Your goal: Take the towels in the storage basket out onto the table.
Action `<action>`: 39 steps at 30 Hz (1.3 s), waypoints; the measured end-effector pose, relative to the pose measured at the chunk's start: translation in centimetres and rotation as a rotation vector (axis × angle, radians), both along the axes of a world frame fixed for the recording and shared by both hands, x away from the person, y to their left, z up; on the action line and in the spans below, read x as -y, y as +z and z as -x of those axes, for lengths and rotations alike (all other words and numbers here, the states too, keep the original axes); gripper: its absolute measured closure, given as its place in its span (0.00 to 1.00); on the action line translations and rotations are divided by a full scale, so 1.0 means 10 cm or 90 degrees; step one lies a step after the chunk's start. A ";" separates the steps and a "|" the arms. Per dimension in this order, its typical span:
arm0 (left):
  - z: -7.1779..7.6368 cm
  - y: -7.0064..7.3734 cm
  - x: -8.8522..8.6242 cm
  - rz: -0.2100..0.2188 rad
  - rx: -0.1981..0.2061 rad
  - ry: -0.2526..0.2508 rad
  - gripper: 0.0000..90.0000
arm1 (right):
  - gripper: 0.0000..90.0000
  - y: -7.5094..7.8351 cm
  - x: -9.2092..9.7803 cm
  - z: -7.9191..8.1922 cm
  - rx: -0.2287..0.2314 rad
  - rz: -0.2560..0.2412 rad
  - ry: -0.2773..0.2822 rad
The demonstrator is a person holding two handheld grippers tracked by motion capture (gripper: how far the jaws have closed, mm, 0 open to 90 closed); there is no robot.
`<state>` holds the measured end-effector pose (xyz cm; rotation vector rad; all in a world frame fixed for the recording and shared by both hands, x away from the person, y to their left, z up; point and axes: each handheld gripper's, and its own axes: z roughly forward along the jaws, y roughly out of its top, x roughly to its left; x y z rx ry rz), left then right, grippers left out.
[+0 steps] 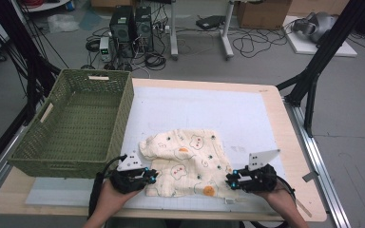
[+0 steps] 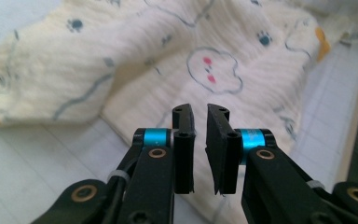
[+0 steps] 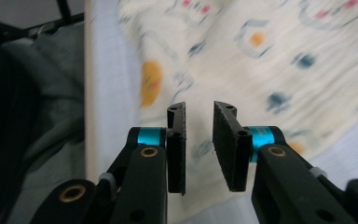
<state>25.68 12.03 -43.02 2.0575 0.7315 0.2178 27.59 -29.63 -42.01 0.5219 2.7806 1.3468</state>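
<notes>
One cream cloth [image 1: 186, 161] printed with cartoon clouds, paw marks and orange blobs, spread rumpled on the white mat [image 1: 247, 114] at the near middle of the counter [image 1: 285, 142], its upper left corner folded over. Two tongs, one per hand: left tongs [image 1: 153, 176] just at the cloth's near left edge, right tongs [image 1: 230, 181] at its near right edge, both low over the mat. In the left gripper view, left tongs [image 2: 200, 135] with jaws a narrow slit apart, nothing between them, pointed at the cloth [image 2: 177, 70] lying ahead. In the right gripper view, right tongs [image 3: 199, 140] with jaws a little wider apart, likewise gripping nothing, the cloth [image 3: 261, 56] beneath and beyond them, blurred. One green woven basket [image 1: 76, 123] on the counter's left end, overhanging the mat's left side, close beside the cloth but not touching it. Two dark computer towers [image 1: 130, 26] on the floor beyond, among tangled cables. Two cardboard boxes partly cut off at the top edge of the high view. Forearms cut off at the bottom edge. A small pale tag on the basket's far rim and another on its left rim, too small to read. No legible writing or brand anywhere.
</notes>
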 end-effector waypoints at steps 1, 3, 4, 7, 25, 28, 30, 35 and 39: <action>-0.04 0.00 0.02 0.003 0.003 0.006 0.87 | 0.81 0.02 -0.01 -0.04 0.002 -0.001 -0.004; -0.09 -0.01 0.05 0.009 0.004 0.013 0.84 | 0.80 0.09 -0.05 -0.17 0.016 -0.003 -0.022; -0.12 -0.02 0.07 0.010 0.005 0.017 0.84 | 0.78 0.11 -0.06 -0.24 0.022 -0.004 -0.026; -0.18 -0.04 0.14 -0.011 0.009 0.019 0.82 | 0.76 0.12 -0.12 -0.42 0.036 0.004 -0.041; -0.27 -0.18 0.17 -0.053 -0.007 0.043 0.87 | 0.86 -0.19 -0.29 -0.78 0.006 0.088 -0.065; -0.28 -0.18 0.15 -0.051 -0.010 0.046 0.93 | 0.97 -0.19 -0.28 -0.79 -0.003 0.085 -0.063; -0.28 -0.18 0.15 -0.050 -0.010 0.046 0.95 | 0.98 -0.18 -0.26 -0.78 -0.004 0.086 -0.065; -0.27 -0.17 0.13 -0.052 -0.014 0.045 0.98 | 0.98 -0.15 -0.13 -0.72 -0.005 0.091 -0.080; -0.24 -0.16 0.10 -0.053 -0.022 0.045 0.99 | 0.98 -0.14 -0.01 -0.60 -0.016 0.100 -0.079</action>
